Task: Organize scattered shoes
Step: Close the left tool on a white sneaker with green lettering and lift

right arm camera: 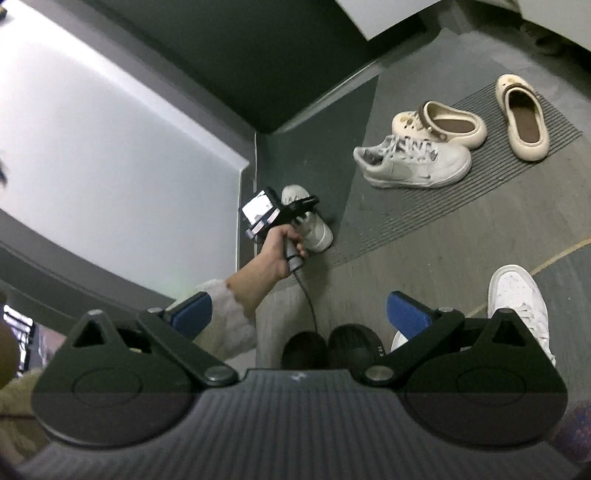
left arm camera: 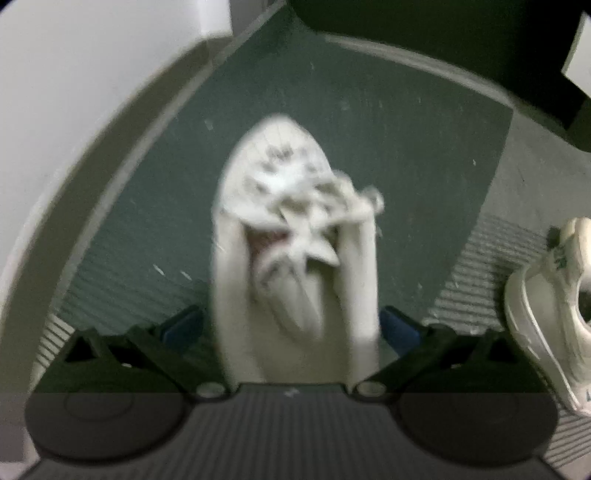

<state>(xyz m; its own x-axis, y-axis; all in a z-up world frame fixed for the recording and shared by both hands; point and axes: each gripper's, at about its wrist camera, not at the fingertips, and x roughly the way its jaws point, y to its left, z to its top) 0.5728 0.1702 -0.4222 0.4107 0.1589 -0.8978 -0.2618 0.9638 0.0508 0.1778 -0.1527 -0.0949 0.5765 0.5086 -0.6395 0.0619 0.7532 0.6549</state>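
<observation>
My left gripper (left arm camera: 291,321) has its blue pads on either side of the heel of a white laced sneaker (left arm camera: 288,206), blurred, toe pointing away over the dark green floor. The right wrist view shows that gripper (right arm camera: 299,206) over the same sneaker (right arm camera: 317,229) near the wall corner. My right gripper (right arm camera: 299,314) is open and empty, high above the floor. A second white sneaker (right arm camera: 413,162) lies on its side on a ribbed mat (right arm camera: 517,147), also at the right edge of the left view (left arm camera: 546,314). Two beige clogs (right arm camera: 443,123) (right arm camera: 521,118) lie on the mat. Another white sneaker (right arm camera: 517,306) sits lower right.
A white wall panel (right arm camera: 110,147) and a grey skirting (left arm camera: 122,166) border the floor on the left. A dark cabinet base (left arm camera: 443,33) stands at the back. The person's black shoes (right arm camera: 328,347) and a cable (right arm camera: 310,306) are below the right gripper.
</observation>
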